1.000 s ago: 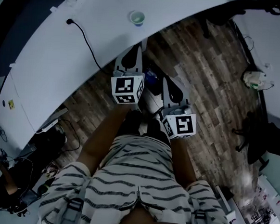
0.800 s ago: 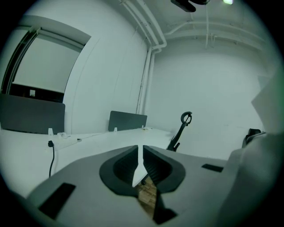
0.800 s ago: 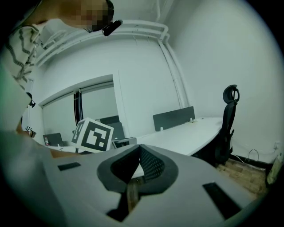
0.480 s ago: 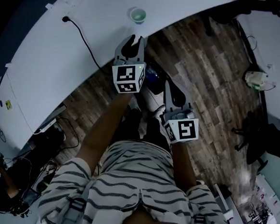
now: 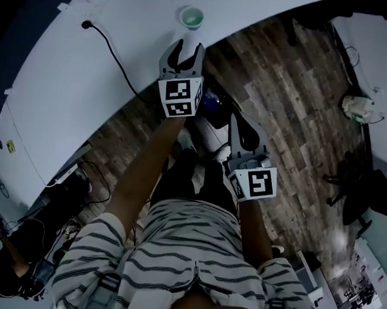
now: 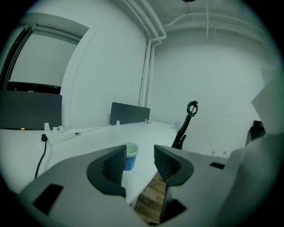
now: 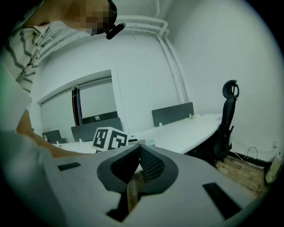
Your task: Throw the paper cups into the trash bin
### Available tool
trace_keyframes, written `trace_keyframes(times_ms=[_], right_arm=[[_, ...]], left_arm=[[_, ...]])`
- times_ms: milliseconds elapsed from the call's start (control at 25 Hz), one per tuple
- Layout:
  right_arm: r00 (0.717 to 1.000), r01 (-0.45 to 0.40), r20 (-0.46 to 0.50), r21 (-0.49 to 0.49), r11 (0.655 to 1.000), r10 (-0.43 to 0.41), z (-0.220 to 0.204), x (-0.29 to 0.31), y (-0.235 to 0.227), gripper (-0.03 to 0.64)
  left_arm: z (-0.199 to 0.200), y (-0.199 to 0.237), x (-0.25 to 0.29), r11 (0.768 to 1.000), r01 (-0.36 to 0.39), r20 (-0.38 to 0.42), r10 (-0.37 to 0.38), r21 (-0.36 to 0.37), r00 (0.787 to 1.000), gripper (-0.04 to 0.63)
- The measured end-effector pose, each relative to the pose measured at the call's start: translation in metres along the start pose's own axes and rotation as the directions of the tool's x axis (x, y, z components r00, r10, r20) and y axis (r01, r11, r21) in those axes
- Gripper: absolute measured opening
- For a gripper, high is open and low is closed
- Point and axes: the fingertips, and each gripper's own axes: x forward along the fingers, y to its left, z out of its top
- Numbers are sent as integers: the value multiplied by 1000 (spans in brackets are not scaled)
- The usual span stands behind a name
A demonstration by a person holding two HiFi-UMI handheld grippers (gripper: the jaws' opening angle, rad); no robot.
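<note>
Cup pickup not yet made. Paper cup [image 5: 191, 17] stands upright on white desk [image 5: 86, 82], close to its curved edge, with nothing gripping it. Left gripper [image 5: 186, 48] is just short of the cup and points at it. Its jaws have just been opening and stand apart, nothing between the pads. In the left gripper view the cup sits beyond the tips, partly behind the left jaw. Right gripper [image 5: 239, 121] hangs lower over wood floor [image 5: 285, 91], jaws together, empty. No trash bin clearly visible in any view. Progress looks early. Left to do: close on cup, lift, carry to bin, release. Only one cup visible.
</note>
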Motion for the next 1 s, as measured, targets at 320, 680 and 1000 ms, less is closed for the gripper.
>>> trace_keyframes(times_ms=[320,680,1000], right_arm=[[1000,11,-10,3,1000,-11,-9,7,4,15],[999,27,-32,14,1000,-26,-24,9,0,15],[998,28,-59,33,999,-27,-36,12,-3,15]], left_arm=[[-16,19,32,1000,-14,-27,15,24,1000,223],[-36,30,65,999,-26,-77,30,47,997,262],[-53,41,88,998,-67,-126,68,12,990,295]])
